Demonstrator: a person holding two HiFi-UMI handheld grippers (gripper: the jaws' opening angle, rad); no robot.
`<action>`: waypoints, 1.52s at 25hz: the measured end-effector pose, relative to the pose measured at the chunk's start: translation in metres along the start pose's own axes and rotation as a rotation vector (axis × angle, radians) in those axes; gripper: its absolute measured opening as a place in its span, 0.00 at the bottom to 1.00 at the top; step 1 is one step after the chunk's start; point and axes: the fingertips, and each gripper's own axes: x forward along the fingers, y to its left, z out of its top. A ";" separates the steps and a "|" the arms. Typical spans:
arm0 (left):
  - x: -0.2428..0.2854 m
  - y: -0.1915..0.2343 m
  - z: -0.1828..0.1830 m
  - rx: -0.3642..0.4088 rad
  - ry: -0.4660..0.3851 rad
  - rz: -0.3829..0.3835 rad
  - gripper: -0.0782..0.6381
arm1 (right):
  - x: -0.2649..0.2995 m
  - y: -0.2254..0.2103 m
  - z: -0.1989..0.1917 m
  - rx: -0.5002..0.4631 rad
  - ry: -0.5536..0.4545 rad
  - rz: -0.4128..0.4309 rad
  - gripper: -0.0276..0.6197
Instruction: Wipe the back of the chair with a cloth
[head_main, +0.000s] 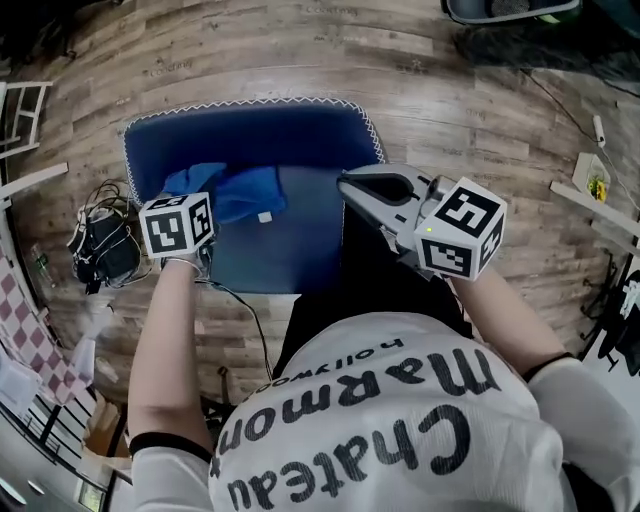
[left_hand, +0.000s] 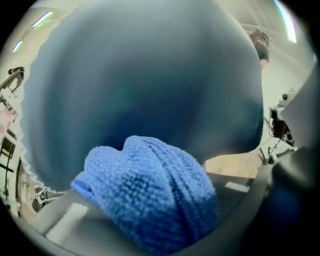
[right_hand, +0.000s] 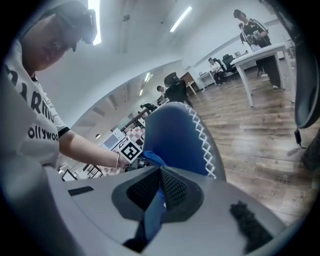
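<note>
Jaws of the left gripper (left_hand: 160, 215) pinch a bunched blue microfibre cloth (head_main: 228, 190) and hold it against the dark-blue upholstered chair back with white zigzag edge stitching (head_main: 290, 140), on its upper left part as the person faces it. Seen along that gripper, the padded surface fills the space straight ahead of the cloth, so the wad appears to lie on or just off the fabric. The back's long axis runs left to right across the person, and most of its bare surface lies to the right of the cloth, so a sweep that way looks like the natural stroke. The left hand is plainly the nearer one. Its bare forearm reaches forward and down, with the marker cube facing up. The right gripper (head_main: 352, 183) hangs over the back's right edge, pointing inward toward the cloth. Its tips are pressed together on nothing evident, with only a slit of blue showing behind them.
</note>
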 end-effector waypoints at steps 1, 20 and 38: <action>-0.005 0.018 -0.002 -0.035 -0.007 0.030 0.15 | 0.005 0.002 0.000 -0.004 0.009 0.010 0.06; 0.039 -0.069 0.013 0.206 0.088 -0.111 0.15 | 0.009 -0.012 0.001 0.033 0.013 0.009 0.06; 0.059 -0.260 0.001 0.473 0.149 -0.454 0.15 | -0.062 -0.048 -0.019 0.150 -0.116 -0.121 0.06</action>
